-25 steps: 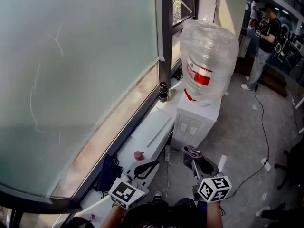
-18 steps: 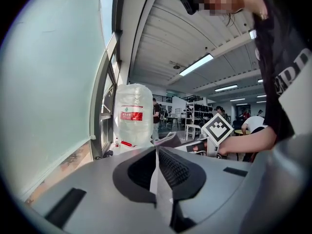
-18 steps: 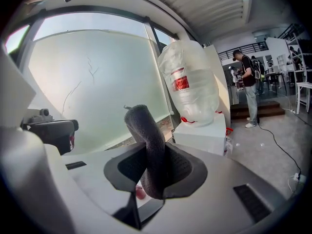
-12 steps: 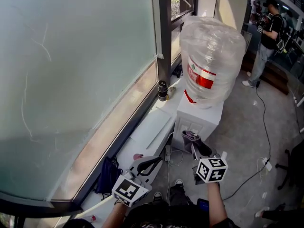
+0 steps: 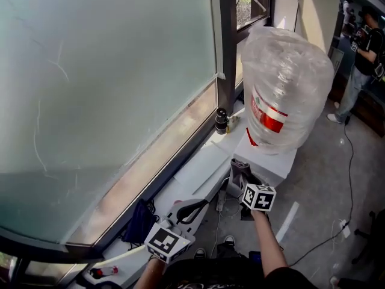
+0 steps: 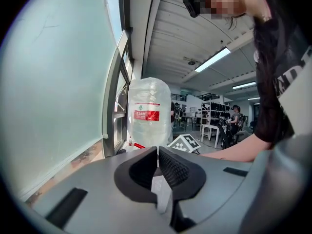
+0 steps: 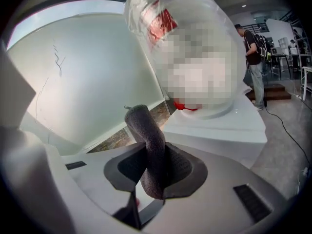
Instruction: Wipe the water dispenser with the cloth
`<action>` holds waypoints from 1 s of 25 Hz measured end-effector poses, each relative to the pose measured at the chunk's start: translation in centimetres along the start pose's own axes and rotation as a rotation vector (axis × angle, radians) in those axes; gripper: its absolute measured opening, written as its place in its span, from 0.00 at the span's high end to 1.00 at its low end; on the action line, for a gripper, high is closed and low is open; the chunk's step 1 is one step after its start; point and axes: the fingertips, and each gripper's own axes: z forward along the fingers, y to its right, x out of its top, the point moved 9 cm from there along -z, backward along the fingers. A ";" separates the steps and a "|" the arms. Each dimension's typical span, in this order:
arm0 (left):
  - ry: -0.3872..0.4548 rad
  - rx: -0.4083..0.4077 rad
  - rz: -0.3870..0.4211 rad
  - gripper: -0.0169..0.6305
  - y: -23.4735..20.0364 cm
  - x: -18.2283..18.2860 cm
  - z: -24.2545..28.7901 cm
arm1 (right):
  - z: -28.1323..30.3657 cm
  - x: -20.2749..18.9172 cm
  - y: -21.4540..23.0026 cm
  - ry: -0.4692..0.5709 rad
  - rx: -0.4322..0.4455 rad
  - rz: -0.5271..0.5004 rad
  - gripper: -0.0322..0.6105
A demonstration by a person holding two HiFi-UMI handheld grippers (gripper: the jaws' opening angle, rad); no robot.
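The white water dispenser (image 5: 274,161) stands by the window with a plastic-wrapped bottle (image 5: 287,83) on top. My right gripper (image 5: 243,181) is shut on a grey cloth (image 5: 239,170) at the dispenser's near left corner; whether they touch is unclear. In the right gripper view the cloth (image 7: 148,138) sticks up out of the right gripper (image 7: 156,165), with the dispenser's top (image 7: 222,126) just ahead to the right. Lower left, my left gripper (image 5: 192,208) is shut and empty. The left gripper view shows its gripper (image 6: 158,167) with the jaws together and the bottle (image 6: 148,111) beyond.
A frosted window (image 5: 108,83) and a dark post (image 5: 228,47) run along the left. A small dark bottle (image 5: 221,120) stands on the white ledge (image 5: 195,164). A dark bag (image 5: 139,220) lies below the ledge, cables (image 5: 340,224) cross the floor, and a person (image 5: 364,53) stands far right.
My right gripper has carried the cloth forward and up to the dispenser's near corner. The view has moved closer to the dispenser. The left gripper stayed low.
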 end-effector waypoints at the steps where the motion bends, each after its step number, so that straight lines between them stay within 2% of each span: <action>1: -0.006 0.014 -0.002 0.94 -0.2 0.1 0.2 | 1.1 -0.1 0.3 -0.016 -0.003 -0.003 0.79; 7: -0.044 0.086 -0.016 0.94 -0.8 0.1 0.3 | 5.8 -1.0 2.8 -0.094 -0.046 0.016 0.79; 12: -0.079 0.115 -0.017 0.94 -1.2 -0.3 0.4 | 5.3 -0.6 6.0 -0.109 -0.141 0.037 0.79; 16: -0.092 0.096 -0.009 0.94 -0.8 -0.4 1.4 | 4.0 -1.3 8.4 -0.121 -0.169 0.046 0.79; 25: -0.087 -0.012 0.009 0.94 1.7 0.0 4.8 | -1.3 -2.8 14.2 -0.114 -0.242 0.104 0.79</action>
